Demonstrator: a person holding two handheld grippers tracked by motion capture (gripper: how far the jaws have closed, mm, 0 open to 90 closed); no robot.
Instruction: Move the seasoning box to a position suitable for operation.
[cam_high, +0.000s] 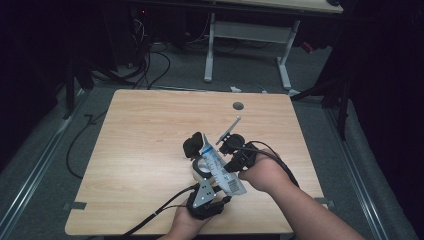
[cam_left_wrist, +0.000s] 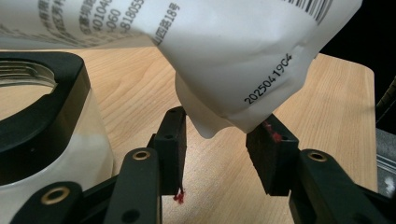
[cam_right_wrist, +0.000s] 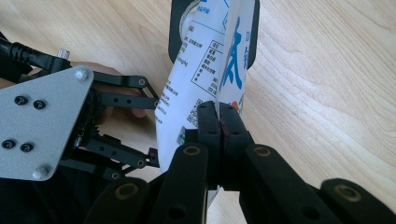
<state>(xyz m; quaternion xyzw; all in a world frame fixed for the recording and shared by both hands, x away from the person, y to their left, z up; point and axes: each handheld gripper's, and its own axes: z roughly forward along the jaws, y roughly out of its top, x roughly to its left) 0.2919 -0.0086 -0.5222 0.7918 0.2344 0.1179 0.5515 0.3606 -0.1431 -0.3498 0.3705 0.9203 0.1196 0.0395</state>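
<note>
Right tool: jaws pressed together on the flat edge of the white printed pouch.
Left tool: jaws apart, the pouch corner between them; whether it touches them I cannot tell.
Pouch: held tilted over the open jar, near the middle of the tabletop.
Jar: black collar, just left of the left tool.

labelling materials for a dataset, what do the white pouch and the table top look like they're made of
White pouch: seemingly thin flexible plastic film, semi-matte; it creases softly and carries printed text, a barcode and a date code. Table top: light wood-grain surface, probably laminate, smooth and satin, with even grain.
</note>
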